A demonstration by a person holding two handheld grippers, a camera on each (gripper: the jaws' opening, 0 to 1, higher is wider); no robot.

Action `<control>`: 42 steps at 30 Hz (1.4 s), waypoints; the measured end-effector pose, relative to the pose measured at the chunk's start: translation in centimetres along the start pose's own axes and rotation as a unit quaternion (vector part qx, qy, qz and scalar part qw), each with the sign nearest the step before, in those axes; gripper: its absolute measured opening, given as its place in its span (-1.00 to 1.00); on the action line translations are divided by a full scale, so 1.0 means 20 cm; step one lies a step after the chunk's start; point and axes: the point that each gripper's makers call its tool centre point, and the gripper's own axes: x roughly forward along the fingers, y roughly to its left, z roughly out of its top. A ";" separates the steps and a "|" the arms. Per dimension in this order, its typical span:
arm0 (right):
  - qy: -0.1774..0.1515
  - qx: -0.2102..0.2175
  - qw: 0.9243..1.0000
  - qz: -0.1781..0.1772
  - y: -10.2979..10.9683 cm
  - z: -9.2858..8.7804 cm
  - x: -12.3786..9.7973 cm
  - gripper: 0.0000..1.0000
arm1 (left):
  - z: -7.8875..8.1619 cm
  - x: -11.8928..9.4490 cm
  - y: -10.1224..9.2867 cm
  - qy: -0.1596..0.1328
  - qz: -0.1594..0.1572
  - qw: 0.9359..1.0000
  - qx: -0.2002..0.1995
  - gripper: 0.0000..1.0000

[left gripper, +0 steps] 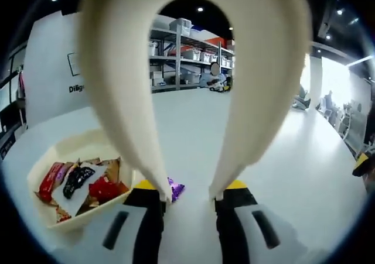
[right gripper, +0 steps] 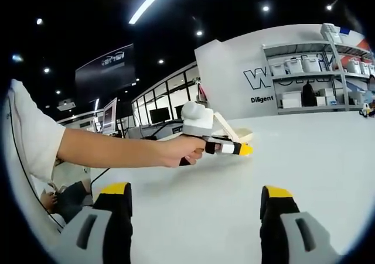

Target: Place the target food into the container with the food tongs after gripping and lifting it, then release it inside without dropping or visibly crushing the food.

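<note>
my left gripper [left gripper: 190, 201] pinching the tongs [left gripper: 193, 88], arms apart | purple candy [left gripper: 176, 189] on table [left gripper: 281, 176] beside snack tray [left gripper: 70, 217] | right gripper [right gripper: 196, 202] spread, holding nothing

A: From where does the left gripper view look?

B: From low over the white table [left gripper: 193, 129], close behind the cream tongs [left gripper: 193, 88], facing across the table to the far shelving [left gripper: 193, 56]. A tray [left gripper: 70, 182] lies near on its left.

A: And the right gripper view?

B: It sits farther back and off to the right, facing left across the same table toward the left gripper [right gripper: 231, 148], which it sees side-on, fairly near.

A: What do they share?

B: The table and the shelving [right gripper: 319, 71] by the white wall.
</note>
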 end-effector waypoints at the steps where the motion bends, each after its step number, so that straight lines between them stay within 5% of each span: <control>1: -0.001 0.001 1.000 -0.001 -0.01 0.00 0.00 0.77 | 0.00 -0.01 -0.02 -0.001 0.000 1.000 0.004 -0.39; 11: -0.009 0.005 1.000 0.006 0.01 0.01 0.01 0.76 | 0.05 -0.05 0.07 -0.011 0.040 0.999 0.024 -0.38; 21: -0.014 0.008 1.000 -0.006 -0.05 0.01 -0.05 0.76 | 0.08 0.10 0.13 -0.002 0.043 0.998 0.056 -0.39; 25: -0.014 0.009 1.000 -0.008 -0.07 0.01 -0.05 0.75 | 0.06 0.11 0.10 0.008 0.035 0.997 0.073 -0.38; 27: -0.014 0.010 1.000 -0.007 -0.06 0.01 -0.05 0.75 | 0.02 0.11 0.08 0.026 0.024 0.999 0.034 -0.37; 28: -0.014 0.010 1.000 -0.006 -0.06 0.01 -0.05 0.75 | 0.05 0.09 0.07 0.008 0.026 0.998 0.048 -0.38; 42: -0.017 -0.003 1.000 0.003 0.02 0.05 -0.06 0.74 | -0.03 -0.07 -0.19 0.026 -0.032 0.998 0.044 -0.38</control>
